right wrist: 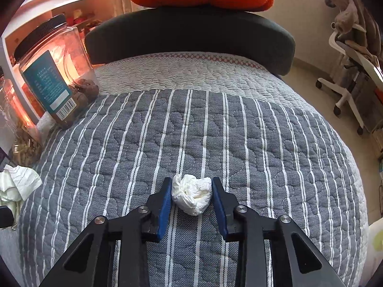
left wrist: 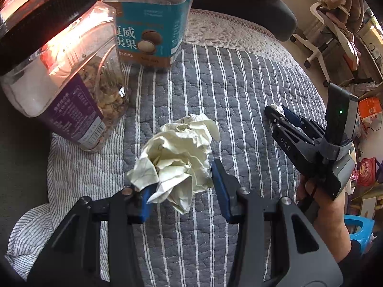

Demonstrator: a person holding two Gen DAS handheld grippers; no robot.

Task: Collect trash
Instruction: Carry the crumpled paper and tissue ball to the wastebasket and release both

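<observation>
Crumpled cream paper [left wrist: 177,157] sits clamped in the left gripper [left wrist: 182,191] above the striped quilt [right wrist: 215,131], while the right gripper [right wrist: 191,198] has its pads pressed, apparently, on a small white tissue wad [right wrist: 192,195] lying on the quilt, nut jars [left wrist: 148,21] nearby.

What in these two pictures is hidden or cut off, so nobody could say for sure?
- Left wrist view: the large crumpled cream paper hides the left blue pad, so contact there is unclear.
- Left wrist view: the black-lidded clear plastic jar with purple label is cut by the frame edge.
- Right wrist view: the underside of the small white tissue wad is hidden.
</observation>
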